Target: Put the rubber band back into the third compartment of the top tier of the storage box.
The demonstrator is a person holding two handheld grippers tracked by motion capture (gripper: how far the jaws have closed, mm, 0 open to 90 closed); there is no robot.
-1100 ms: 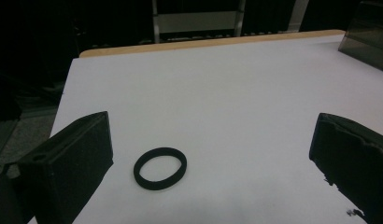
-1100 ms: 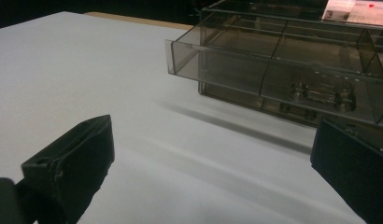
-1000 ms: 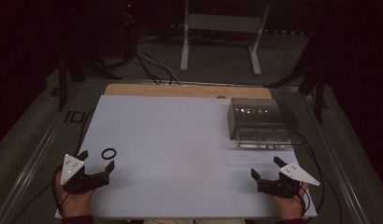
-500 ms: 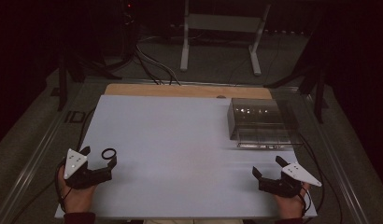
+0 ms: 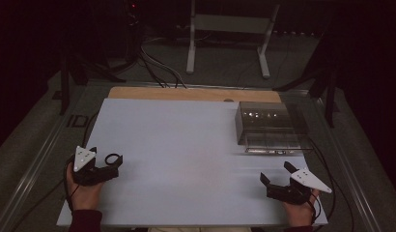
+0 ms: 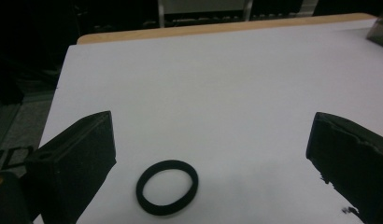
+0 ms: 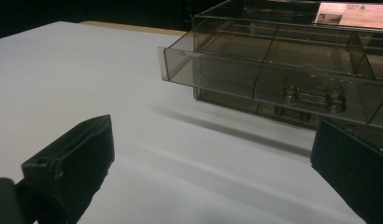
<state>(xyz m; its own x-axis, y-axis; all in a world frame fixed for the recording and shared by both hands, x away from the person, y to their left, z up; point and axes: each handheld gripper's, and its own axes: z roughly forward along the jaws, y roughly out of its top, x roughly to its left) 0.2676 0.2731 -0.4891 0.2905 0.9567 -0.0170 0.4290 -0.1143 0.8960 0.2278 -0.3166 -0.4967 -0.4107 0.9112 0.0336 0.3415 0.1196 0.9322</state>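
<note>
A black ring lies flat on the white tabletop, just ahead of the left hand-held gripper. In the left gripper view it sits between the two jaws, nearer the jaw at the left of that view, and touches neither. The jaws stand wide apart and grip nothing.

From the high view, the ring shows right at the tips of that hand-held gripper, with the person's left hand behind it, though the gap between ring and jaws is too small to judge there.

The right hand-held gripper rests at the near right of the tabletop, its jaws also spread and empty. Ahead of it, well apart, stands a clear plastic drawer box. The right gripper view brings out the pulled-out drawer with its dividers and two-post handle, details blurred from above.
</note>
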